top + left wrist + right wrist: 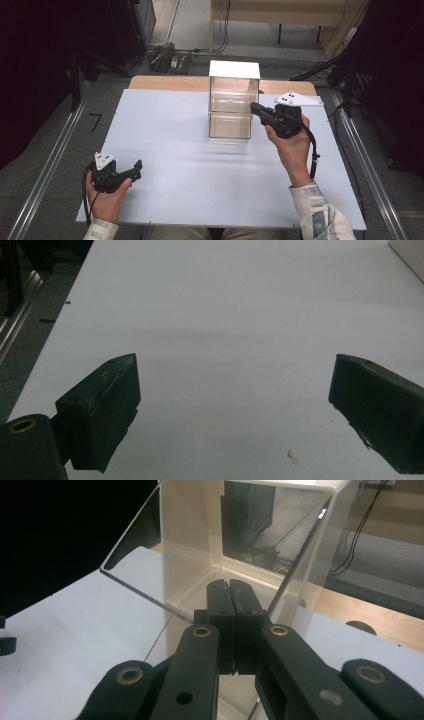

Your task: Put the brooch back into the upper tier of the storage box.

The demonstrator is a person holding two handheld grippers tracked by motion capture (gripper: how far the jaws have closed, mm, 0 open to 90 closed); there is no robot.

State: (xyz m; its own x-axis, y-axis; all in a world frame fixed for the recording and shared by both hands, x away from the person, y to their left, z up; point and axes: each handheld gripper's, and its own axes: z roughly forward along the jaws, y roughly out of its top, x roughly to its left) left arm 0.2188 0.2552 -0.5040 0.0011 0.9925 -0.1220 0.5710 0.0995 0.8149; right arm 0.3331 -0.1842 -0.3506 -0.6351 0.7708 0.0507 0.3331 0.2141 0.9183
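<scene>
The right tool (pixel 231 587), jaws pressed together, pokes into the clear box (pixel 233 102); pushing could topple it. The left tool (pixel 131 170) rests spread, well apart from the box.

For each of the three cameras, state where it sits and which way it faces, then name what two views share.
High view: above the person's side, looking forward and down on the white table; both forearms, left gripper and right gripper show.
Left gripper view: rides the left gripper, jaws wide apart, facing bare tabletop.
Right gripper view: rides the right gripper, jaws together, pointing into the clear box.
Shared: the clear box appears in the high and right gripper views.
</scene>
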